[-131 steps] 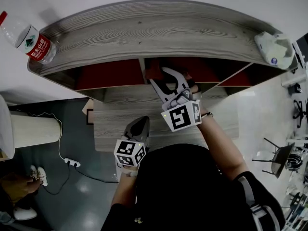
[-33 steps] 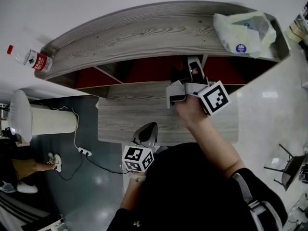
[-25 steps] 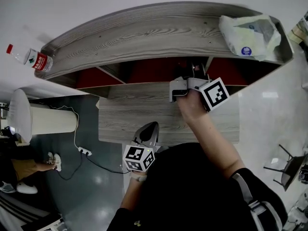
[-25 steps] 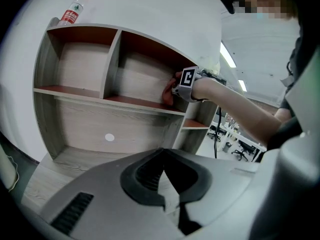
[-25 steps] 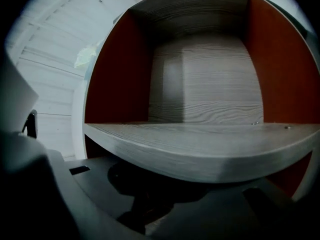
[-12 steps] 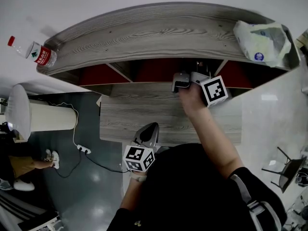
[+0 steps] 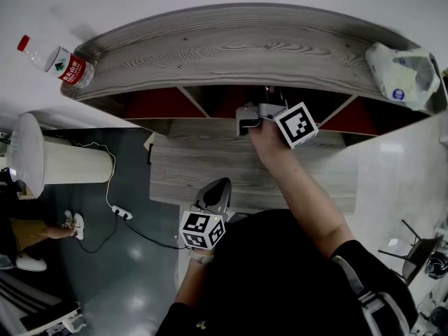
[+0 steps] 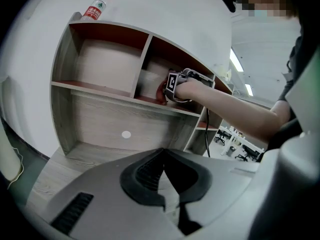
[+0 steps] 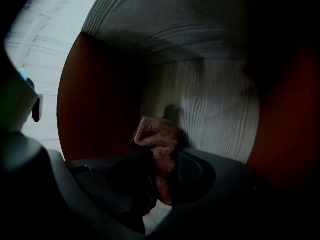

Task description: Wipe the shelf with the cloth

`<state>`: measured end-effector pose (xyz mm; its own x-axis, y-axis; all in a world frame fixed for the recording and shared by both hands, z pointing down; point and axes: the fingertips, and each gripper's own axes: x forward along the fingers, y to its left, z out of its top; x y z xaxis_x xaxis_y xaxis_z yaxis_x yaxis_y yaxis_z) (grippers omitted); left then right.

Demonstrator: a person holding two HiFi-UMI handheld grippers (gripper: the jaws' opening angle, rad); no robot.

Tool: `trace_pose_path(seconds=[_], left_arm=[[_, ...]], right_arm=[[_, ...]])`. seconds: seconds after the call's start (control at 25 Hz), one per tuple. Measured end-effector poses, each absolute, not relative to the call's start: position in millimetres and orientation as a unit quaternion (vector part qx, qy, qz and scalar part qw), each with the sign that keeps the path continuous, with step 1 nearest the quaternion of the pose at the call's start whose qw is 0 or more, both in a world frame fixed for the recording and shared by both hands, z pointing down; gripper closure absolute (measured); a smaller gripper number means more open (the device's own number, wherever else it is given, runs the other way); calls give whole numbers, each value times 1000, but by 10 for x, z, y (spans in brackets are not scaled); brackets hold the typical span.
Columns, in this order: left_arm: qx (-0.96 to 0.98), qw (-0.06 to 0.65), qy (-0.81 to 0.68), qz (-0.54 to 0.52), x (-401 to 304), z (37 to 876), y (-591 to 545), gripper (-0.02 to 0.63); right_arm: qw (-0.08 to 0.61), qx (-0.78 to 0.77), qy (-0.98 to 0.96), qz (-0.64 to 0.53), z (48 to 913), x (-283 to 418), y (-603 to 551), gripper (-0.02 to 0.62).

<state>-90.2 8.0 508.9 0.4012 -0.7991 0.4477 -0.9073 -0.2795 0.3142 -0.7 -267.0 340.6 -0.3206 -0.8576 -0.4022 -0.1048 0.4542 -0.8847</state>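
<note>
The cloth (image 9: 159, 151), a brown terry rag, is pinched between the jaws of the right gripper (image 9: 161, 181) and bunches up past their tips. It sits close to the pale wood-grain back panel (image 9: 210, 109) of a compartment with red side walls. Only the right gripper view shows it plainly: in the head view the top board of the shelf (image 7: 238, 47) hides both jaws and cloth. The left gripper view shows the shelf from the front, with the right gripper inside the upper middle compartment, just above its board. The left gripper (image 8: 164, 156) is closed on nothing, low in front of the shelf. The bottle (image 7: 59, 61) lying at the top board's left end has a red label (white print, too small to read), and the plastic bag (image 7: 404, 75) at the right end bears a round blue mark, also unreadable
</note>
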Motion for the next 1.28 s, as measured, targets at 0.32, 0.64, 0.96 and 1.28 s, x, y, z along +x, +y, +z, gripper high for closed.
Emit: trace_pose_path(seconds=[0.32,0.64,0.96,1.28], left_arm=[[774,274,-562,96,-1287,5128,200,600],[776,280,-557,95,-1383,5168,236,600],[802,278,-519,100,-1098,5183,135,600],[824,272,-486,105,-765,5177,33,600]], right_arm=[[376,-309,757,-436,3674,-944,-2630,489],[356,-336,737,-467,3882,-963,-2632,490],[412,-399,677,-461,3954,-158,-2690,491],[451,-449,637,-435,3969,678,-2737,491]])
